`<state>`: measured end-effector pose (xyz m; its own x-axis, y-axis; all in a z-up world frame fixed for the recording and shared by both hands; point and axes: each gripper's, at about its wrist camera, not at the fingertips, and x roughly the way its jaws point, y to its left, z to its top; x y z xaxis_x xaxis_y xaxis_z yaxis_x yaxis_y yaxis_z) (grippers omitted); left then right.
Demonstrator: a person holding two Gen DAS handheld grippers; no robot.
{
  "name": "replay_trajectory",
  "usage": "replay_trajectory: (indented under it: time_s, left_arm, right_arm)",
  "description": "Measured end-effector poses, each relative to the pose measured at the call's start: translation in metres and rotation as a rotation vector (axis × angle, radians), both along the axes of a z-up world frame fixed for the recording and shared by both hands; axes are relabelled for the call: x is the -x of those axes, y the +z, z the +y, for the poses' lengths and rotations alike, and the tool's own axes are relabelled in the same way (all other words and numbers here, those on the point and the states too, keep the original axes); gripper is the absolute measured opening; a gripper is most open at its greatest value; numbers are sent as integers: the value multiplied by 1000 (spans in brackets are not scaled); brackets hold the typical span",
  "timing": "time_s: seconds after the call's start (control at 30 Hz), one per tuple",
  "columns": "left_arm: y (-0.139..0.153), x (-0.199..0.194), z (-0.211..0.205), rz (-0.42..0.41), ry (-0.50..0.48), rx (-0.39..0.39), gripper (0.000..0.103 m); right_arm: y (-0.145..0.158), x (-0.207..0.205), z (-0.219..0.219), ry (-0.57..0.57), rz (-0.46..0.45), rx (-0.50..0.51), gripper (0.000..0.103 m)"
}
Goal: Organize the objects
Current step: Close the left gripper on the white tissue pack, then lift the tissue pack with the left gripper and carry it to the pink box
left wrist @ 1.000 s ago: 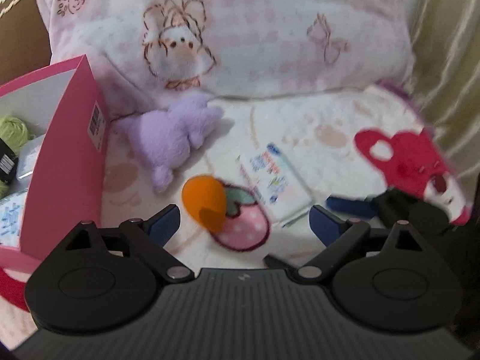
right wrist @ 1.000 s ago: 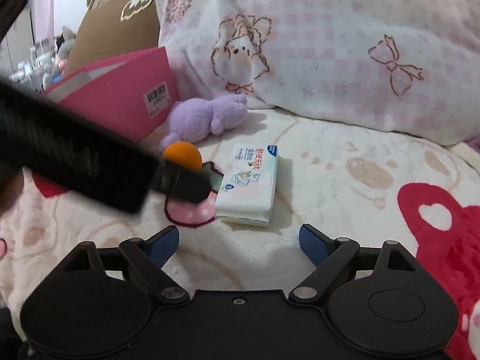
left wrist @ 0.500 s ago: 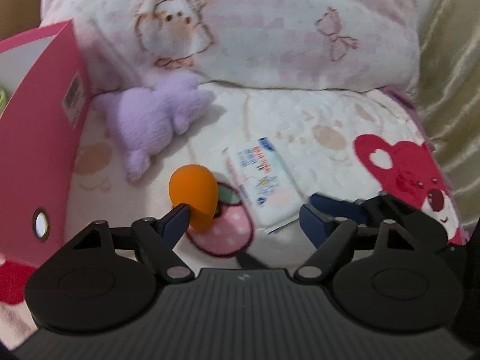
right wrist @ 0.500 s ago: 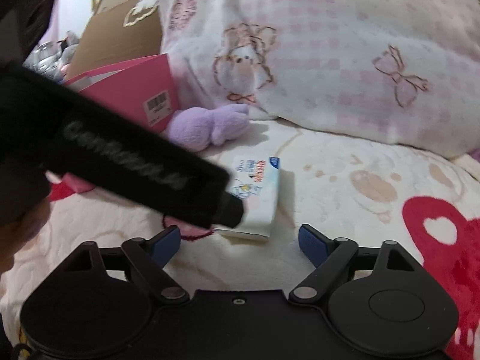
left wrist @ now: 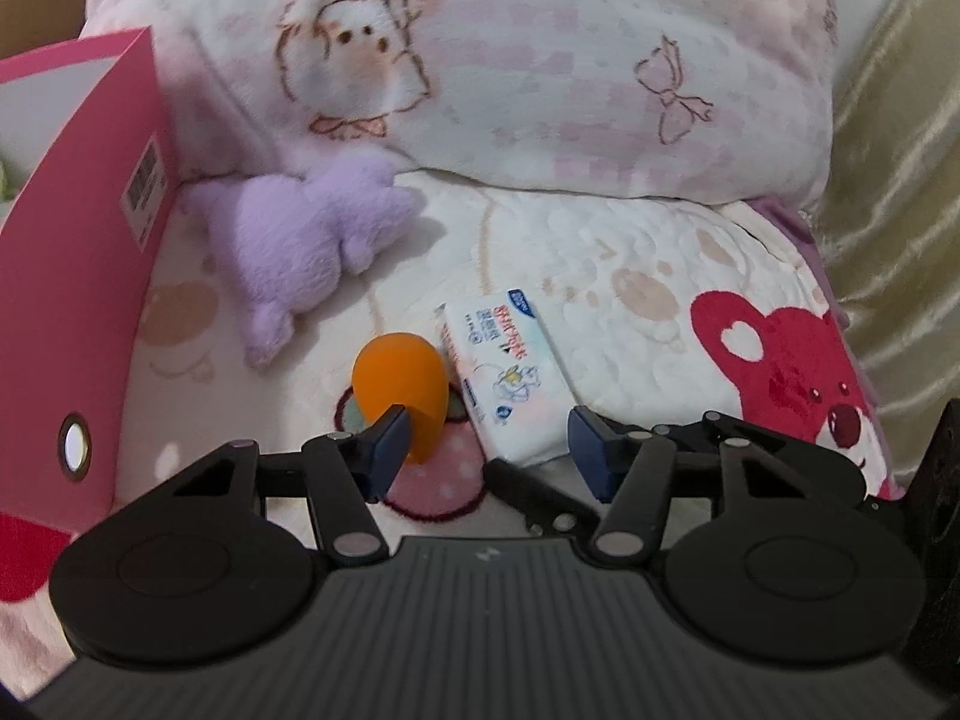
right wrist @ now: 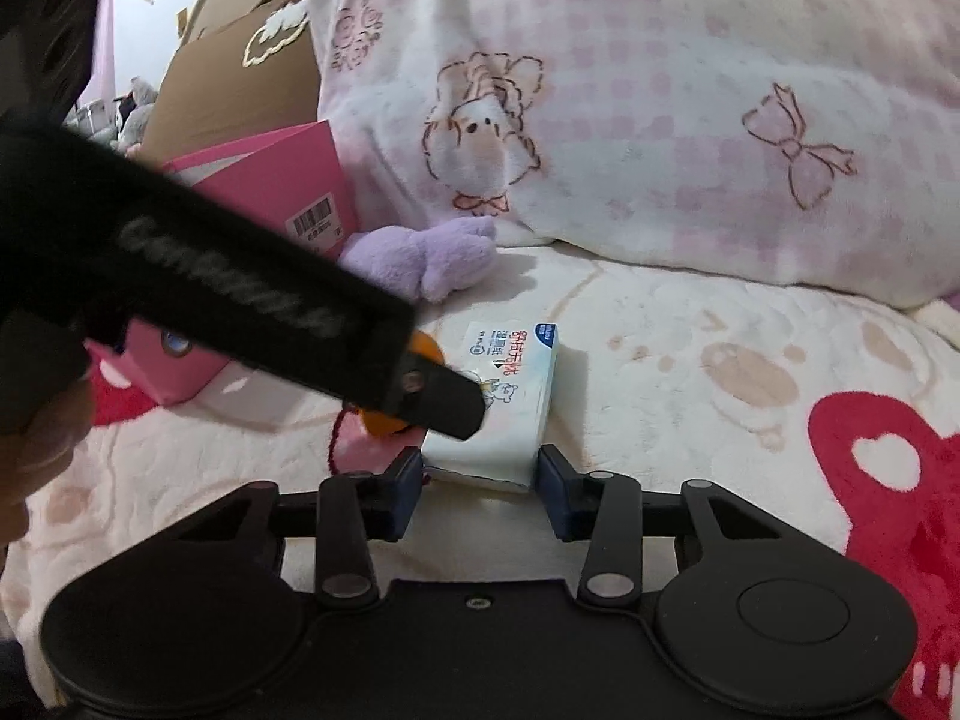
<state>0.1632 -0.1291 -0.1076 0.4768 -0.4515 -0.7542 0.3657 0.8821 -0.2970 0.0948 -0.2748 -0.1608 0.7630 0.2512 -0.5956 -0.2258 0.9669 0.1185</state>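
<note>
Two grabs run at once on the cream fleece bed blanket [left wrist: 600,252], landmark is the white rectangular plastic tissue pack [left wrist: 507,360] lying flat mid-blanket

Right gripper [right wrist: 477,495] straddles the near end of the pack [right wrist: 498,396], jaws closing, blue pads look to be touching or just off its two sides, cannot tell if they press yet. Pack is soft, so squeeze square on the short end and let it seat before any lift, a skewed pinch will likely fold the wrapper

Left gripper [left wrist: 486,453] jaws closing too, half spread, orange egg-shaped foam sponge [left wrist: 401,393] just left of the pack, against the left pad, nothing on its other side yet. Sponge is round and squishy, centre it between the pads or it probably pops out

Both grippers crowd the same spot, left one crosses over the pack's left edge in the right wrist view, keep them from knocking

Pink open cardboard box [left wrist: 72,300] well left of the pack is the likely drop spot, purple plush toy [left wrist: 300,240] behind-left, untouched
</note>
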Motion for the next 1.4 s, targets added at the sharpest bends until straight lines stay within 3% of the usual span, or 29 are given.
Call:
replay_trajectory:
  time_s: [0.23,0.3,0.4,0.57,0.7,0.87,1.0,1.07,1.3,1.4]
  left_arm:
    - [9,3,4,4,1,45,58]
    - [12,4,1,42,21,1,58]
    - [17,11,-1,29,10,-11,58]
    - [10,15,-16,84,-47,14,54]
    - [0,16,-23,154,12,15,52]
    - [-11,15,-18,153,57,2,52]
    - [-21,15,-14,159,59,44,35]
    - [-20,17,-13,150,76,56,34]
    - [-20,22,-16,117,76,45,29]
    - [-20,23,-16,119,86,45,28]
  right_arm:
    - [15,10,-2,-26,52,-64,46]
    - [18,19,1,-24,45,-41,46]
    - [15,31,7,7,40,37,46]
    - [7,30,4,53,141,7,46]
    - [7,38,6,99,130,38,47]
    - [8,36,9,101,109,17,54]
    - [6,31,14,142,116,66,61]
    - [6,28,13,143,124,44,63]
    - [2,25,13,109,129,41,62]
    - [3,24,8,86,129,33,50]
